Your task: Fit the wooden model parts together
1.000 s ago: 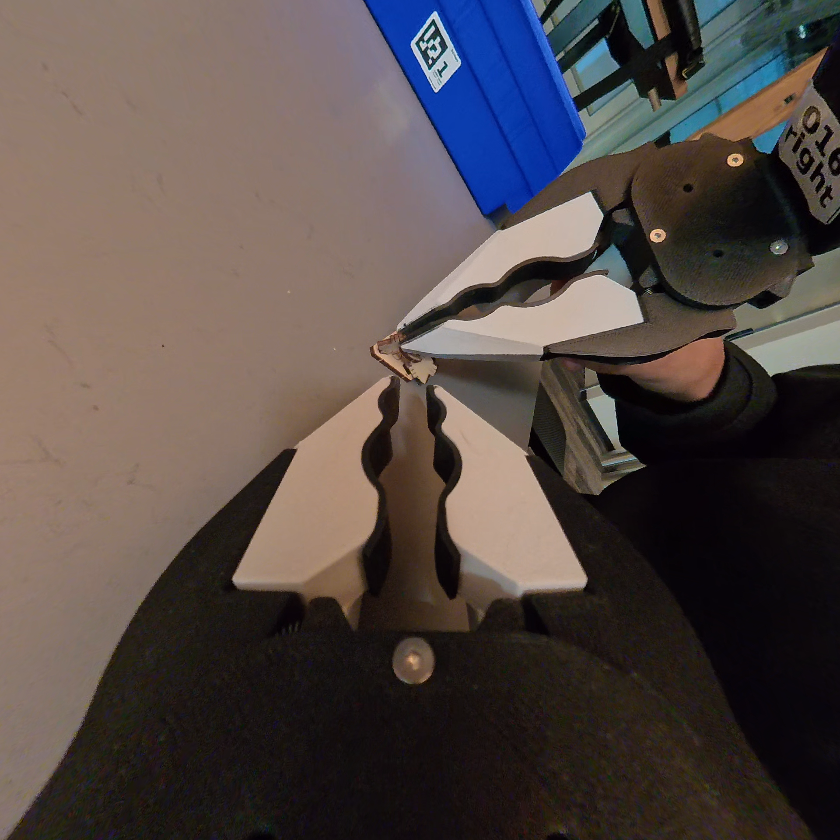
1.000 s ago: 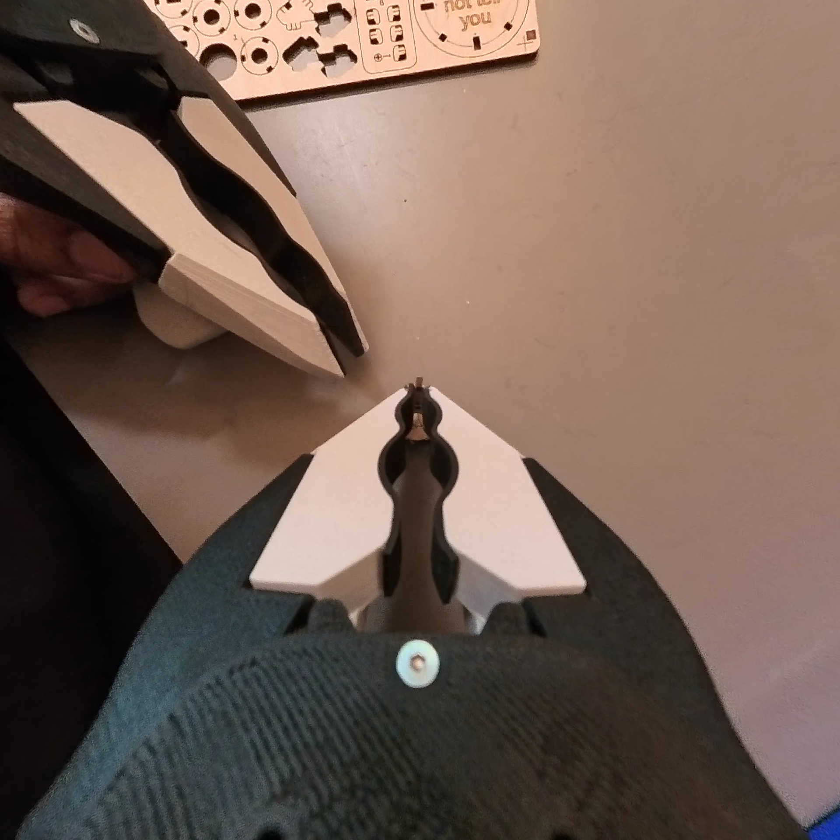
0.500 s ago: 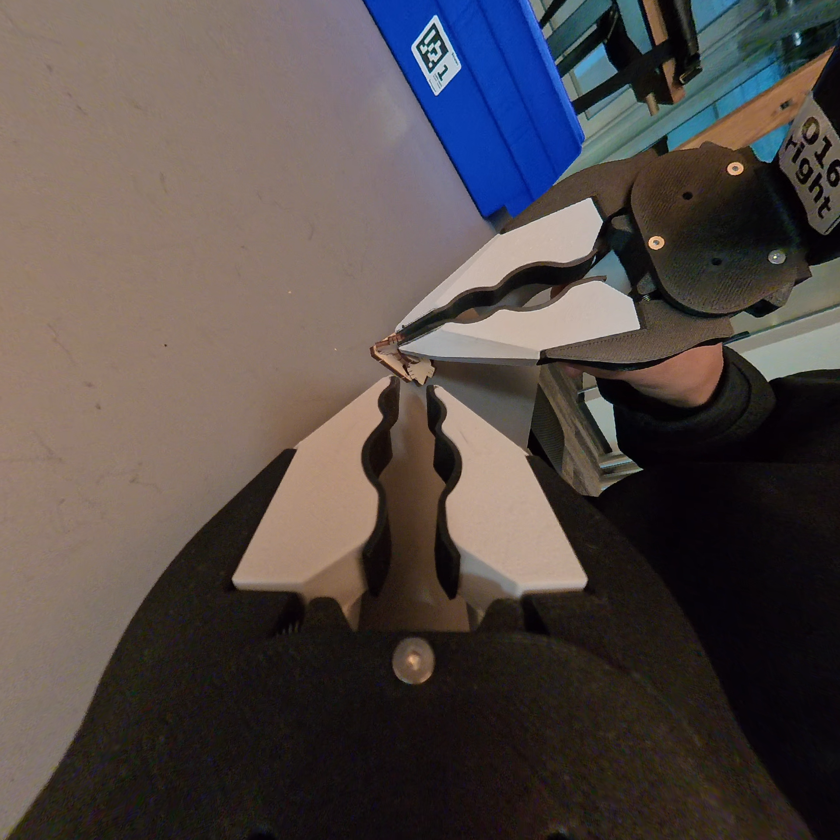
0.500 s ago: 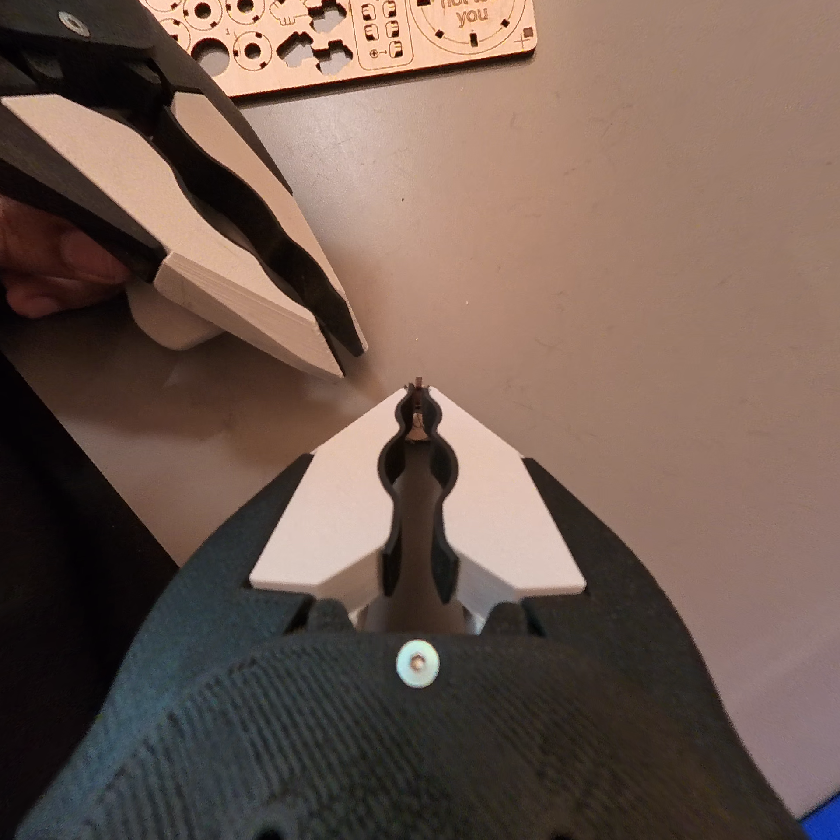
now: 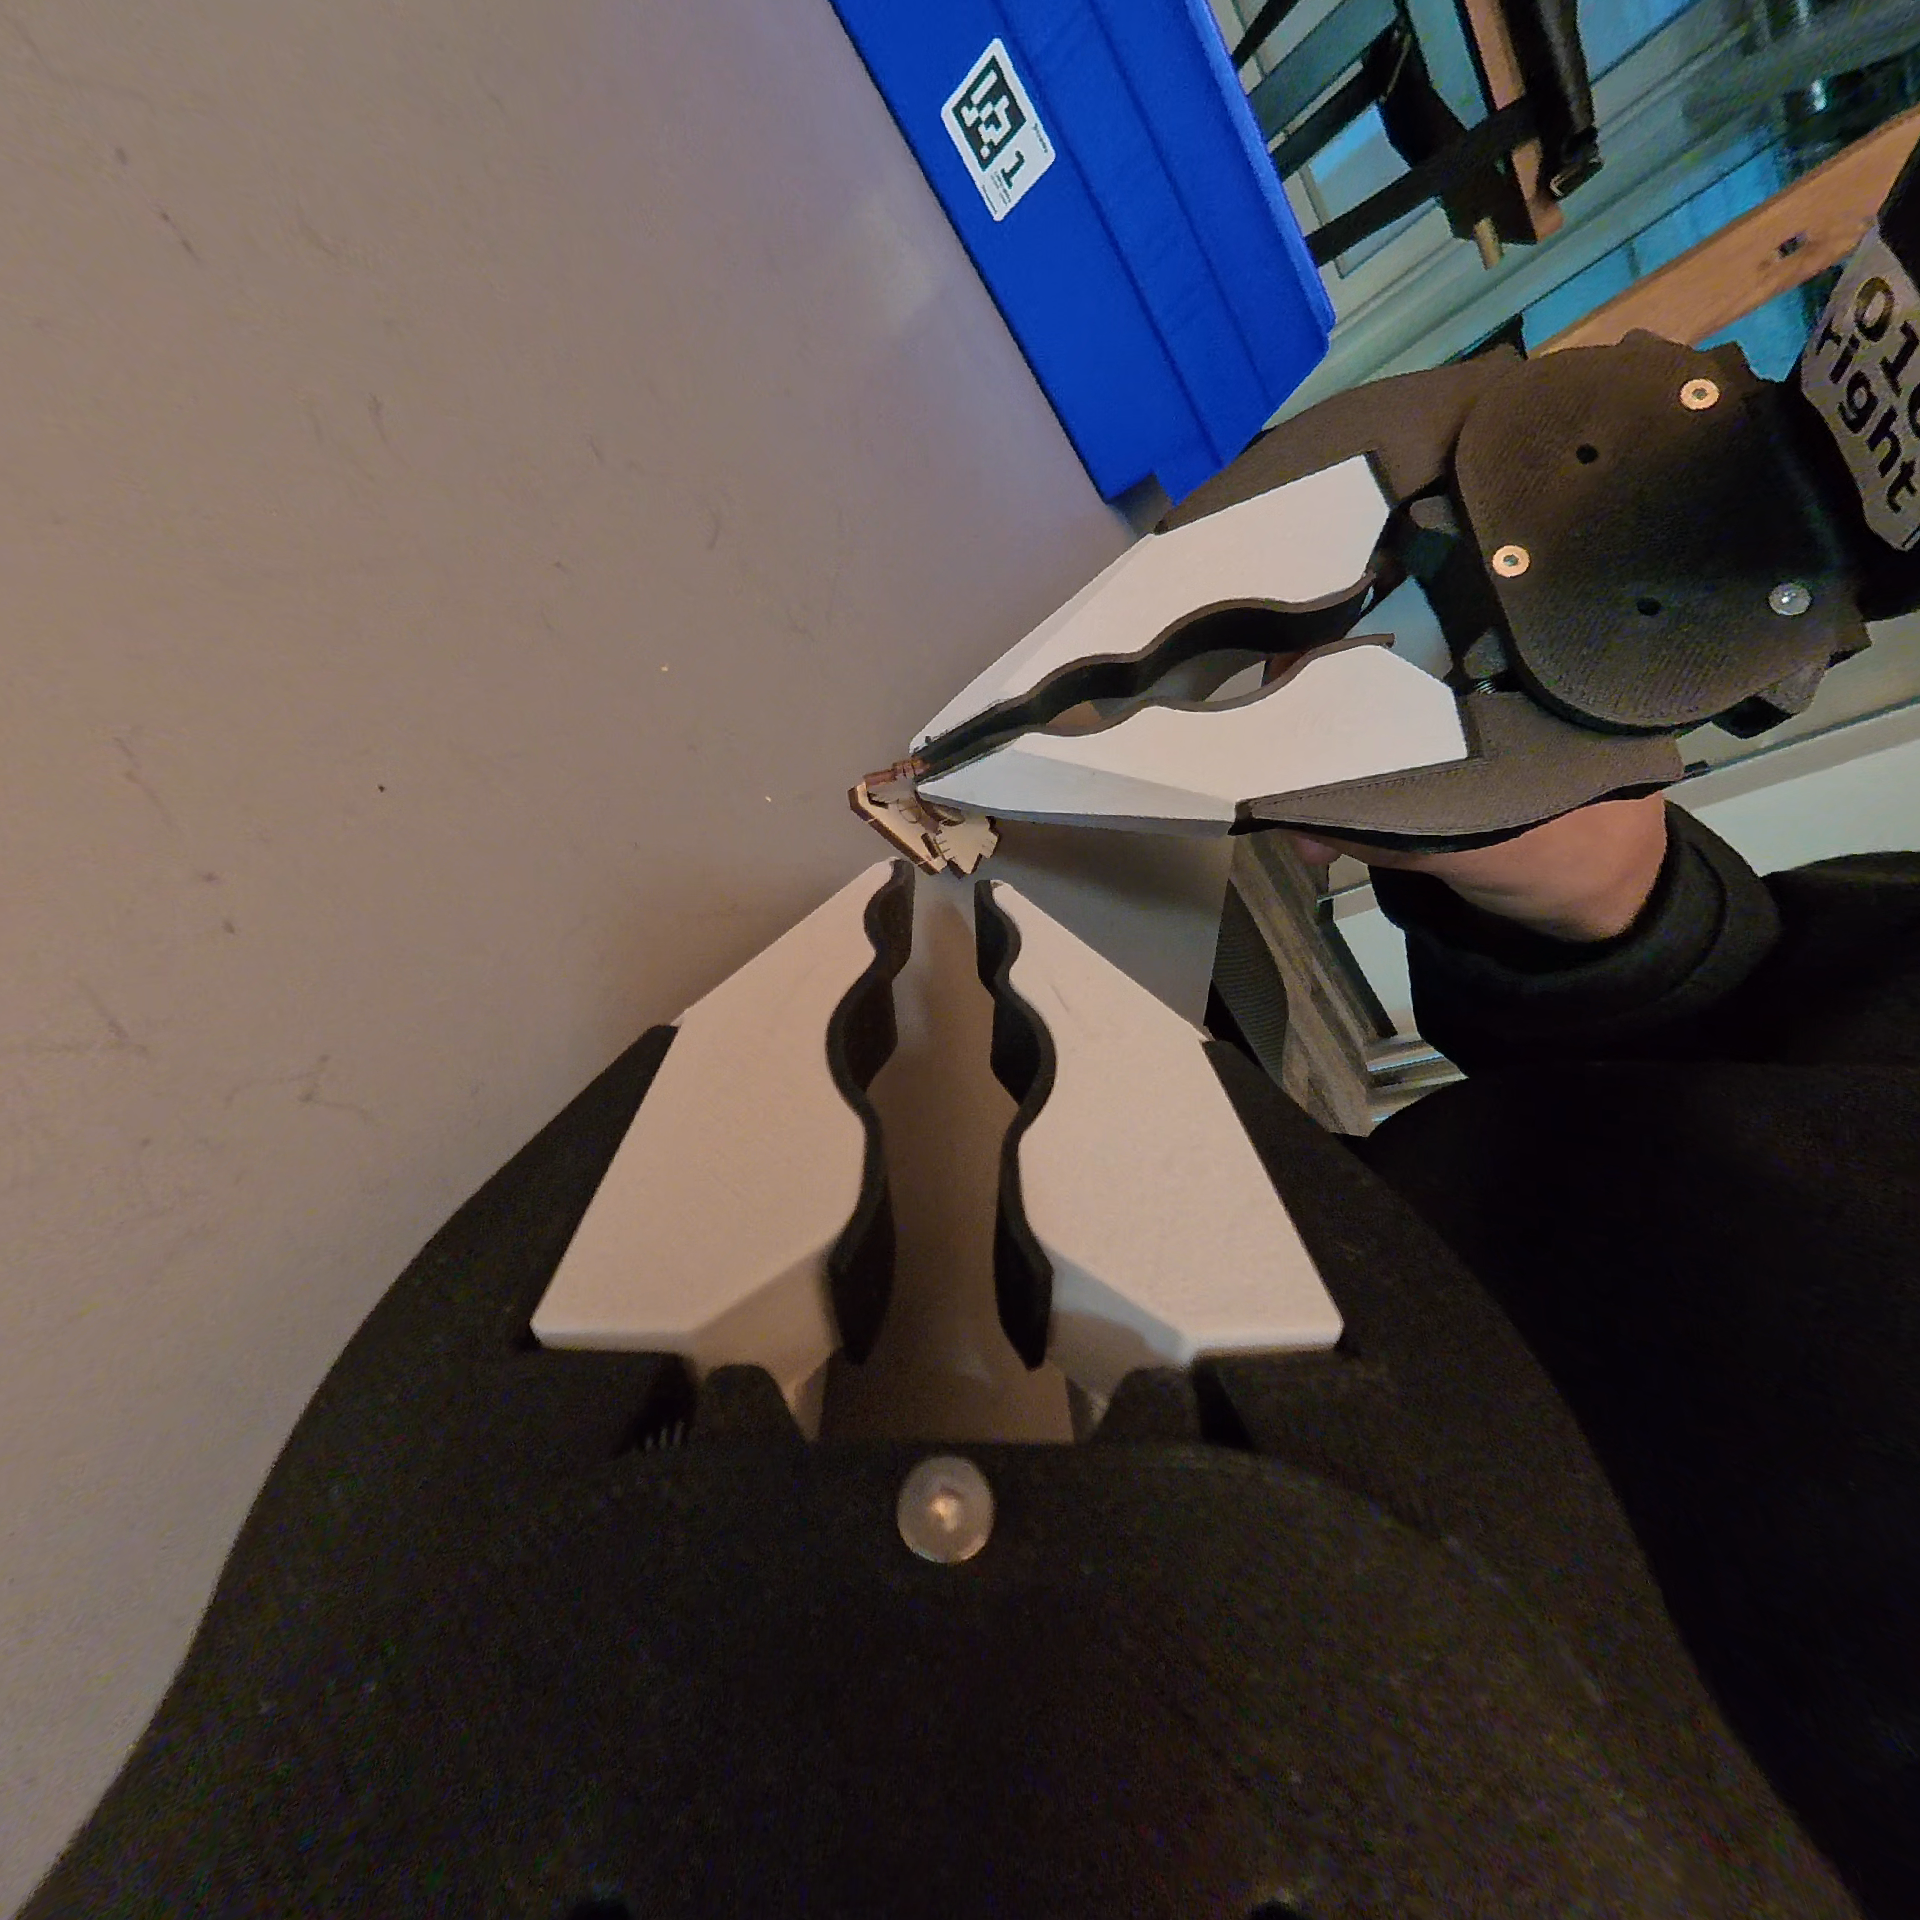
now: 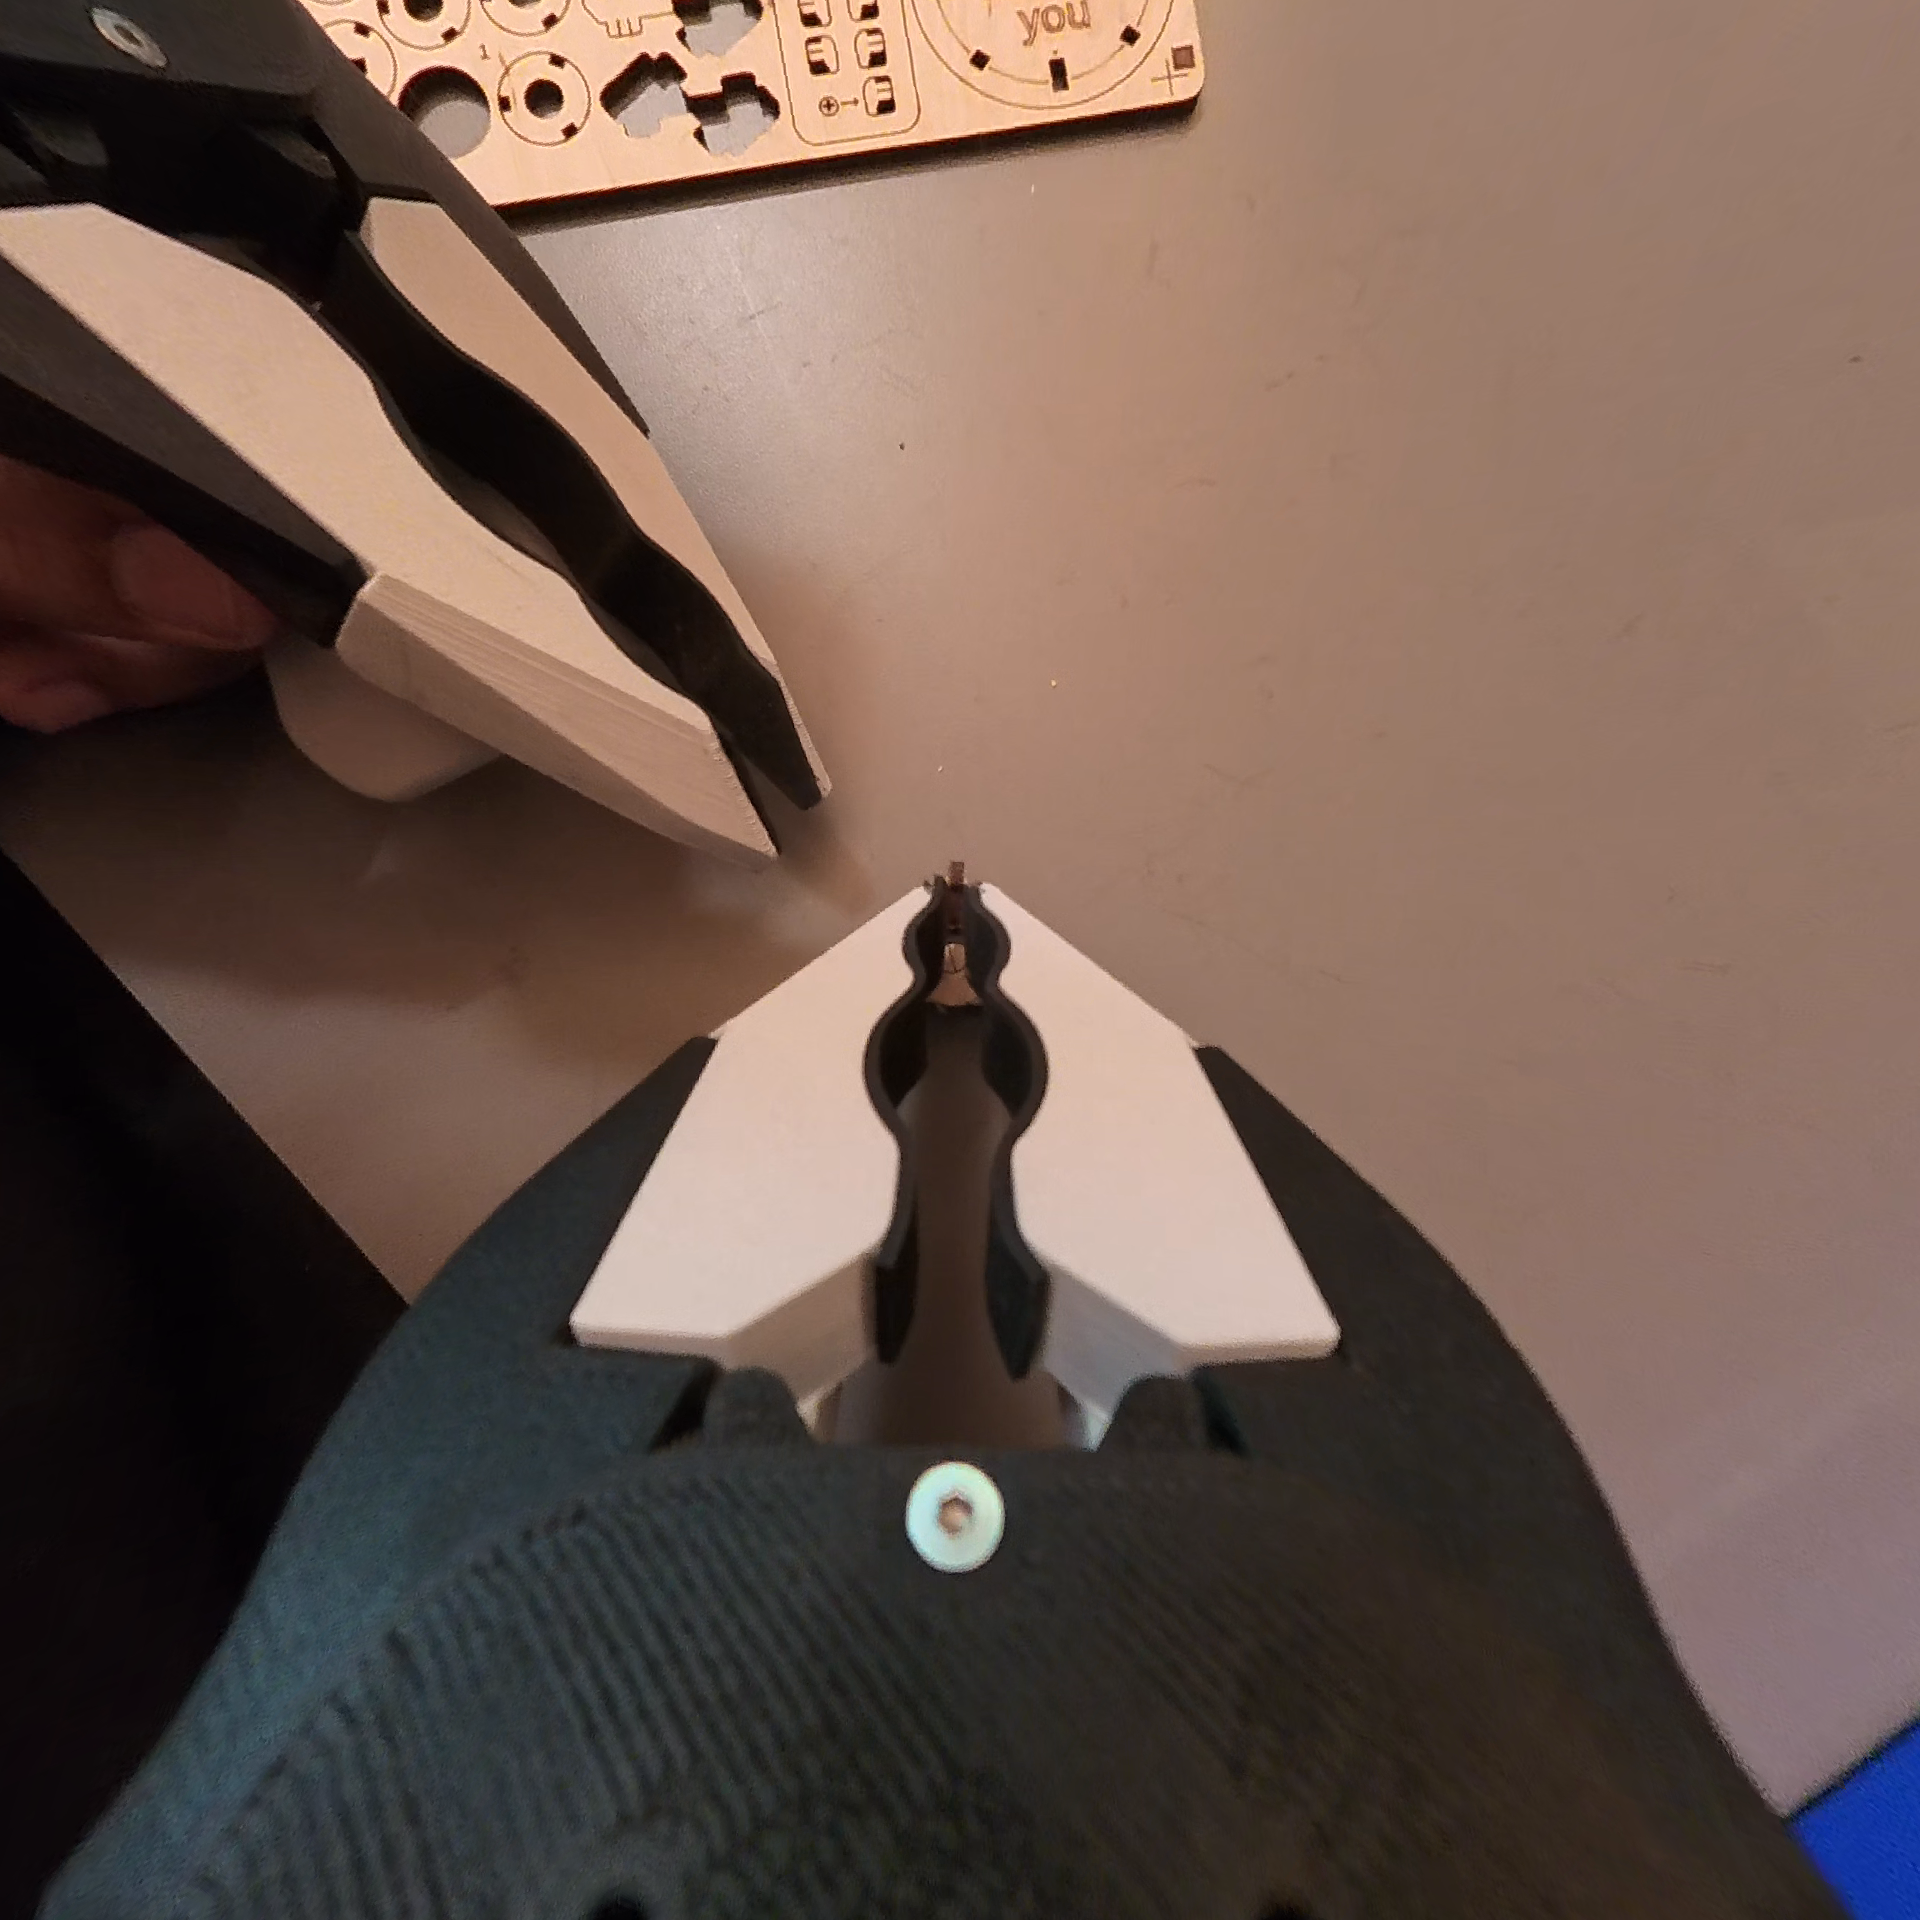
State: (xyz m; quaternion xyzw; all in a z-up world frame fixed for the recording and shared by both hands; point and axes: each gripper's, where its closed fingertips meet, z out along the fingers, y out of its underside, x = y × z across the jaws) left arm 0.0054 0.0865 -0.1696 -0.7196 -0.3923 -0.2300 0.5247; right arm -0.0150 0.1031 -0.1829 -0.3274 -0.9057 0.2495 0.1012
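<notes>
- A small, flat laser-cut wooden piece [image 5: 920, 826] sits pinched at the very tips of the right gripper [image 5: 920, 769]. Most of it sticks out below and ahead of the tips, so its notched edges are left free. In the right wrist view the same piece [image 6: 954, 914] shows edge-on as a thin sliver between 2 pads pressed together on it.
- Judging by that hold, gripping only 1 corner keeps the rest of the piece exposed to the other tool.
- The left gripper [image 5: 940, 894] is just beside the piece, its 2 fingers parted by a narrow gap with nothing between them. The piece hangs right at the mouth of that gap, near the tips; whether it touches them I cannot tell.
- From the right wrist view the left gripper [image 6: 790, 810] comes in at an angle from the upper left, its tips near the right gripper's.
- A person's hand [image 5: 1507, 873] in a dark sleeve carries the right gripper; fingers of the other hand [image 6: 104, 623] show behind the left one.
- Both tools are held above a grey table [image 6: 1455, 623].
- On the far part of the table lies a thin wooden sheet [image 6: 935, 114] with many cut-out shapes, several already empty holes; the held piece looks like the same material.
- A blue bin [image 5: 1122, 260] with a white sticker stands at the table's edge.
</notes>
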